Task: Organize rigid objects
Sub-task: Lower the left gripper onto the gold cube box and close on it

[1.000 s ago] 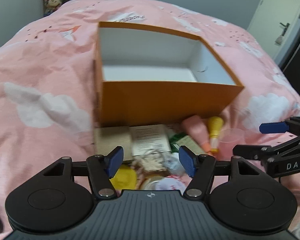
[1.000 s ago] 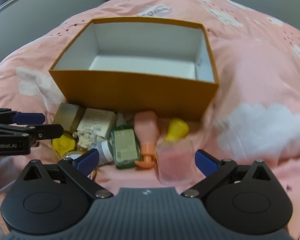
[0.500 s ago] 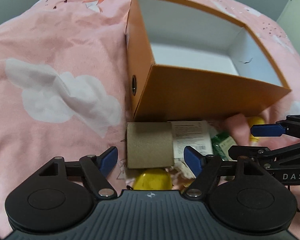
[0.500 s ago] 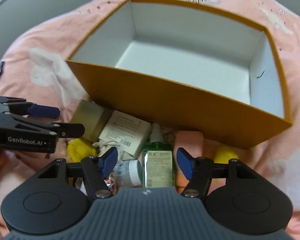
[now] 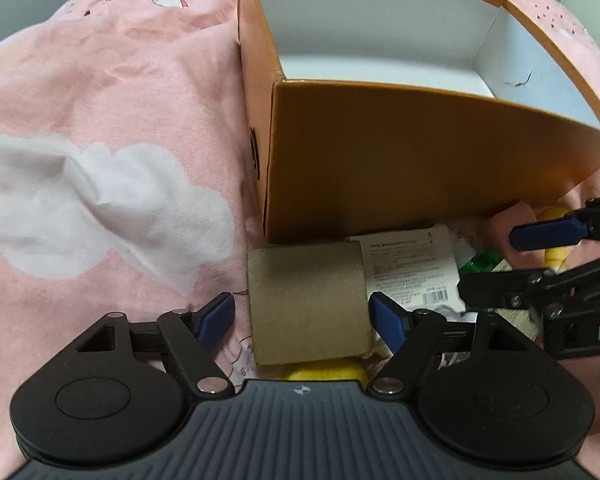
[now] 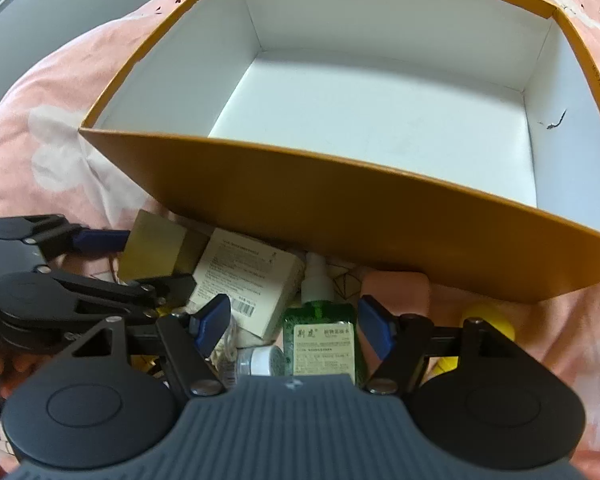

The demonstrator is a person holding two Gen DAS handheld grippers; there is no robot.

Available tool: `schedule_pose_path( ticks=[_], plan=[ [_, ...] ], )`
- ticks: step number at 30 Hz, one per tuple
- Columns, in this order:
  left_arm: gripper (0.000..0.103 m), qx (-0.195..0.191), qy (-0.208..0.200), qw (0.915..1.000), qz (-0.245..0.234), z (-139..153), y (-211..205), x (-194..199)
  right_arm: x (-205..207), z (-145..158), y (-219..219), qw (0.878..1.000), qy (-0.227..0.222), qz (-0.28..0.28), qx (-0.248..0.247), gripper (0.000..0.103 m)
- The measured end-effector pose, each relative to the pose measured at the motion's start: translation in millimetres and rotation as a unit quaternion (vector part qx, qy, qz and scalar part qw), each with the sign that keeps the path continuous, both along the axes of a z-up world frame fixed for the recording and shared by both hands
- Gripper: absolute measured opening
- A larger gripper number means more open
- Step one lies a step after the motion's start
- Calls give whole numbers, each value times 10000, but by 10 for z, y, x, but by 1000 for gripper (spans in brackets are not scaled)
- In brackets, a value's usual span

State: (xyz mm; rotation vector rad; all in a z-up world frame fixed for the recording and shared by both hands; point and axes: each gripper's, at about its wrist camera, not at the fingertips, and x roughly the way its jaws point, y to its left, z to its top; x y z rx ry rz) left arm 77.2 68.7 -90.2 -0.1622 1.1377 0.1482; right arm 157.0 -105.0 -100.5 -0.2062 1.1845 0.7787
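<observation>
1. Pink bedding (image 5: 100, 128) printed with white clouds lies under everything, soft and uneven, and an orange cardboard box (image 5: 420, 168) with a bare white interior sits on it.
2. At the foot of the box's near wall lies the clutter I mean to sort: a tan carton (image 5: 308, 300), a white printed carton (image 5: 408, 268), a green spray bottle (image 6: 320, 332), a pink bottle (image 6: 396, 288) and something yellow (image 6: 488, 318).
3. My left gripper (image 5: 302, 322) is spread wide with the tan carton between its blue pads, neither pad touching it.
4. My right gripper (image 6: 294, 326) is likewise parted, straddling the green spray bottle without pressing on it.
5. Risk, as I judge it: the carton nearly fills my left opening, so a skewed close could push it into the yielding quilt or against the white carton beside it.
6. The bottle's slick sides could let it twist when my right pads close, and the small white-capped jar (image 6: 260, 360) just beside it might get caught.
7. Only the right view shows the box floor fully, the jar and the bottle's label; only the left shows the round hole (image 5: 254, 152) in the box's side wall.
</observation>
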Motion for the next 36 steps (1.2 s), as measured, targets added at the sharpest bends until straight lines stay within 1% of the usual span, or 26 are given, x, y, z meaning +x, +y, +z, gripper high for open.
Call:
schedule_pose_path(
  ticks=[2, 5, 6, 8, 9, 12, 16, 20, 22, 25, 29, 34, 35, 36],
  plan=[
    [88, -115, -14, 9999, 37, -15, 37, 15, 11, -7, 26, 10000, 28, 21, -6, 70],
    [71, -241, -55, 9997, 71, -21, 73, 4, 14, -40, 76, 9999, 122, 76, 17, 70],
    [69, -326, -74, 9994, 86, -15, 93, -11, 6, -44, 87, 9998, 147, 86, 36, 69],
    [69, -340, -96, 9993, 100, 13, 125, -66, -3, -35, 104, 9998, 151, 117, 63, 67],
    [69, -326, -98, 9994, 101, 25, 126, -84, -9, -31, 113, 9998, 135, 133, 66, 62],
    [69, -332, -125, 9993, 140, 70, 154, -141, 9, 3, 122, 9993, 265, 112, 220, 54],
    [68, -457, -172, 9986, 206, 107, 243, -228, 21, 20, 191, 9986, 387, 155, 326, 54],
    [68, -473, -229, 9984, 227, 127, 274, -304, 16, -4, 283, 9976, 533, 205, 389, 54],
    [68, -493, -238, 9982, 248, 136, 301, -355, 5, -40, 322, 9977, 573, 184, 319, 52],
    [68, -498, -269, 9981, 242, 147, 303, -390, 35, -120, 323, 9980, 612, 24, 146, 53],
    [68, -501, -287, 9980, 254, 152, 298, -397, 98, -180, 267, 9966, 758, -170, 264, 56],
    [68, -498, -285, 9980, 263, 151, 291, -385, 213, -318, 269, 9940, 935, -459, 326, 58],
    [68, -495, -283, 9980, 265, 153, 291, -383, 256, -393, 283, 9929, 1029, -515, 314, 59],
    [68, -492, -280, 9980, 267, 154, 291, -379, 284, -455, 301, 9919, 1105, -531, 329, 64]
  ],
)
